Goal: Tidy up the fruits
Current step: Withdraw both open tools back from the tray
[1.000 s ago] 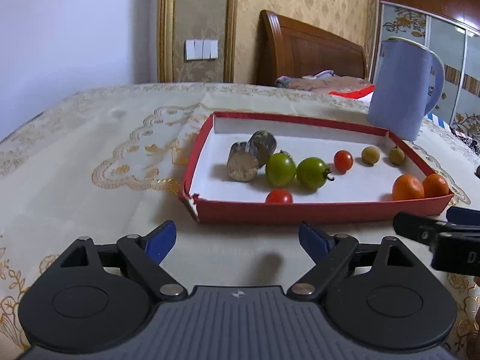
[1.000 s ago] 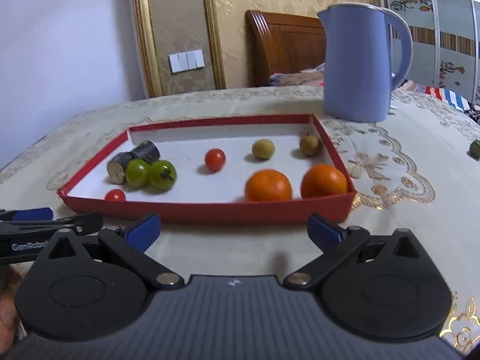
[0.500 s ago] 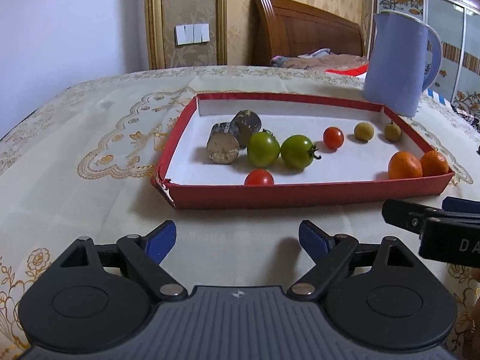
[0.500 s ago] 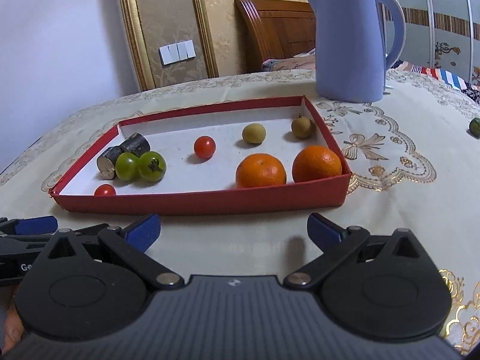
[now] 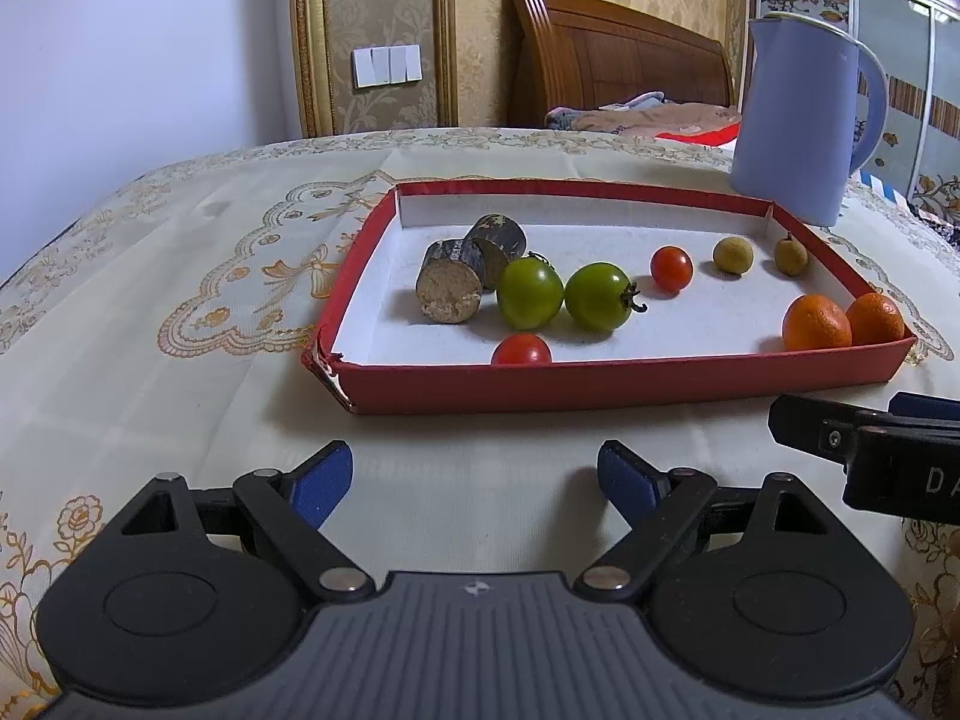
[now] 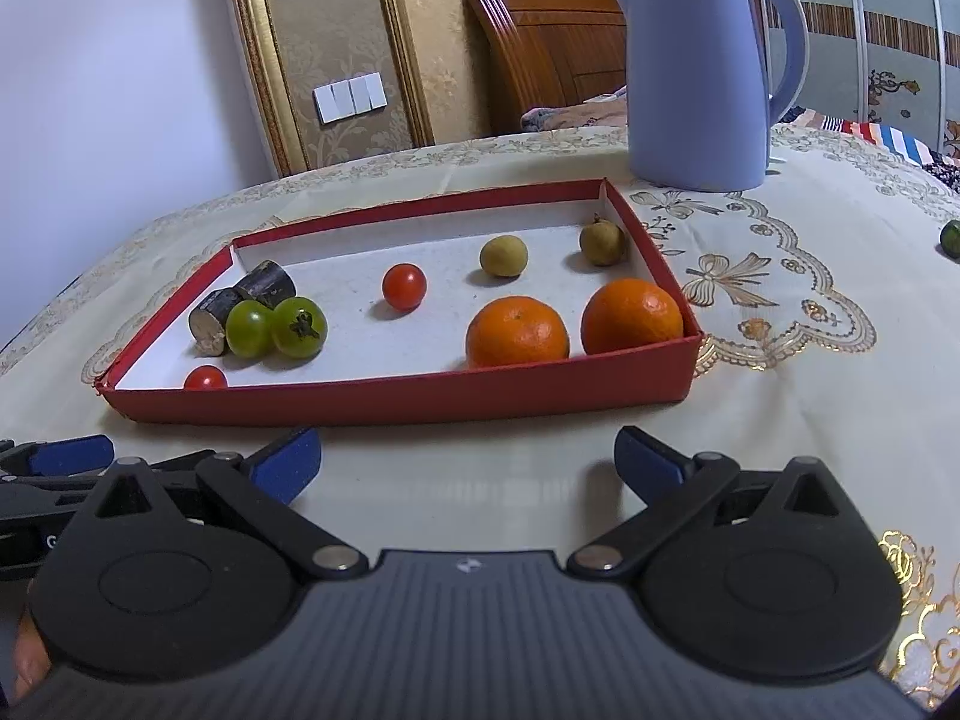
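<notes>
A red tray with a white floor sits on the table. It holds two dark sugarcane pieces, two green tomatoes, two red cherry tomatoes, two brown longans and two oranges. My left gripper is open and empty, just in front of the tray. My right gripper is open and empty, beside it to the right.
A blue kettle stands behind the tray's right corner. A green fruit lies on the cloth at the far right. A wooden headboard and wall stand beyond the table.
Both grippers have moved a little to the right and nearer the tray, staying open. The fruits have not moved.
</notes>
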Tool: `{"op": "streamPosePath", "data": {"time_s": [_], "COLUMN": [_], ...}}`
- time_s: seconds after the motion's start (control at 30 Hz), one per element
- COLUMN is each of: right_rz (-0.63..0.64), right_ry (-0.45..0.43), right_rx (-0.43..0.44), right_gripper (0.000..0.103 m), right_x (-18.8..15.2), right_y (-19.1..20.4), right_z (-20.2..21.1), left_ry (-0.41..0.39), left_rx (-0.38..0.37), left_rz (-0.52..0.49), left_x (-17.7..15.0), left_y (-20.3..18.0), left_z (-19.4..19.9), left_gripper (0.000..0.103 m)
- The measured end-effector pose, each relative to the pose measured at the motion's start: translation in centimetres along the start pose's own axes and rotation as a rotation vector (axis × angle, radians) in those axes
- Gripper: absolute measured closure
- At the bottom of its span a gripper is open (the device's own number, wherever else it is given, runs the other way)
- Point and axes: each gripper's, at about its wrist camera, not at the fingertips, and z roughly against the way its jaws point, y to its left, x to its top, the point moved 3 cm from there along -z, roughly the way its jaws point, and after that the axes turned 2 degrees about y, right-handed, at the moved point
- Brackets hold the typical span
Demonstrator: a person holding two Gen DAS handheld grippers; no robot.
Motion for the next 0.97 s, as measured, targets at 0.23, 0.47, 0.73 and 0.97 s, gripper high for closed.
{"op": "streamPosePath", "data": {"time_s": [0.23,0.47,0.73,0.97], "right_rz": [0.013,0.063,0.052,0.043], "right_ry": [-0.005,-0.008,-0.007,0.010], "right_rx": [-0.026,-0.062,-0.064,-0.081], "right_gripper": [0.000,0.000,0.000,0.000], "right_x": [-0.04,-0.11,-0.19,-0.19], "right_y": [0.10,0.39,0.12,-0.06], "right_z": [0.29,0.73,0.67,0.36], "left_ry": [-0.002,-0.004,-0.002,-0.007], "left_rx": [-0.006,-0.002,0.003,0.023], "left_rz": [-0.003,-0.031,-0.037,-0.043], "left_x": [0.02,0.05,0.14,0.14], "left_y": [-0.03,-0.53,-0.63,-0.70], "left_z": [0.00,0.01,-0.06,-0.04], "left_gripper": [0.014,0.014,0.014,0.014]}}
